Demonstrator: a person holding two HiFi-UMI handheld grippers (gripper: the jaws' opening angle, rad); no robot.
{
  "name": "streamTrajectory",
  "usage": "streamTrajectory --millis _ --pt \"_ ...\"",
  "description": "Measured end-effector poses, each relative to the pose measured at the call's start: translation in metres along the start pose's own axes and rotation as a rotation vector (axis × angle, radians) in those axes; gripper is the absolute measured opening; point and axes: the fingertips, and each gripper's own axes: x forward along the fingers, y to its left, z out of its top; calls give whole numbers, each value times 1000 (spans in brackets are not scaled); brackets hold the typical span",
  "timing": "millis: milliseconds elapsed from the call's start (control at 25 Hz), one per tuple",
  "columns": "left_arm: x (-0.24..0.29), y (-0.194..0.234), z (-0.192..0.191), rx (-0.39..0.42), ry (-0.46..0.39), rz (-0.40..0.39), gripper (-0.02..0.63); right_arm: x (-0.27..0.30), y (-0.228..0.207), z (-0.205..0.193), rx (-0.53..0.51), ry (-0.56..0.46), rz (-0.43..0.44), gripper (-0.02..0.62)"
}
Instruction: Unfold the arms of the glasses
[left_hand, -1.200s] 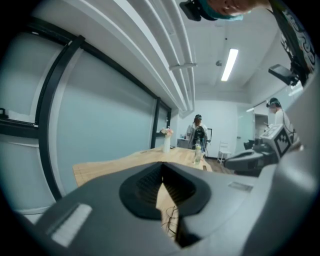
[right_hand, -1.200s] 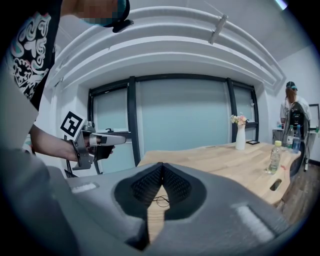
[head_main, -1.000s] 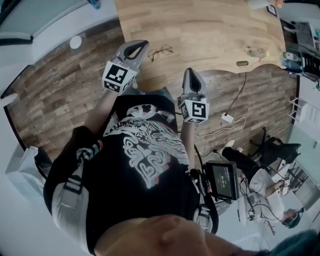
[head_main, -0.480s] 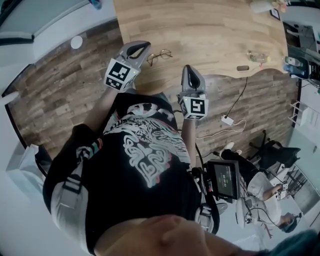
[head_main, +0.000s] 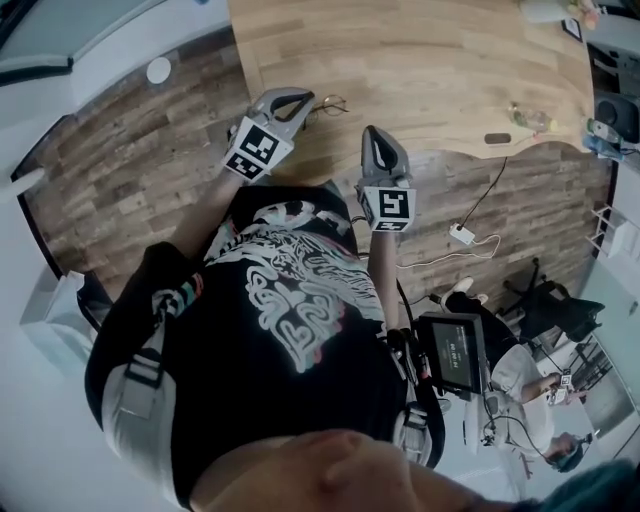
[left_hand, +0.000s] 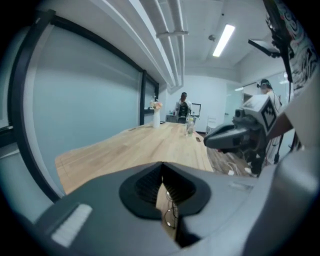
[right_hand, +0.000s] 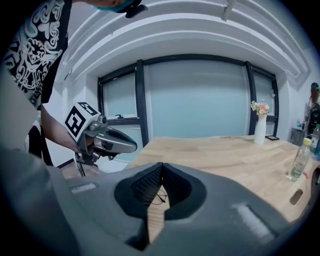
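- Two sets of fingers (left_hand: 145, 187), both pressed together, both holding nothing.
- Your left gripper (head_main: 306, 99) has slid in from a second ago, now just beside the glasses (head_main: 330, 103); your right gripper (head_main: 373, 135) hangs near.
- Glasses lie on the desk (head_main: 420, 60) by its edge; arms too small to read, but you're closing in.

My left claw (left_hand: 161, 164) and right claw (right_hand: 161, 165) have matt grey plastic shells with black ribbed pads (left_hand: 148, 184). Just beyond their tips, the glasses (right_hand: 159, 196) look like thin dark wire, lying on a table (right_hand: 220, 155) of pale, smooth, matt wood.
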Motion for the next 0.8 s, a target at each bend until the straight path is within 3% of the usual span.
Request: streamTrajectory --millis 400,800 --pt "42 -18 -70 94 196 -49 -11 31 -10 -23 30 48 54 -2" --pt "72 -32 -109 94 333 -117 -12 54 -7 -55 46 121 120 0"
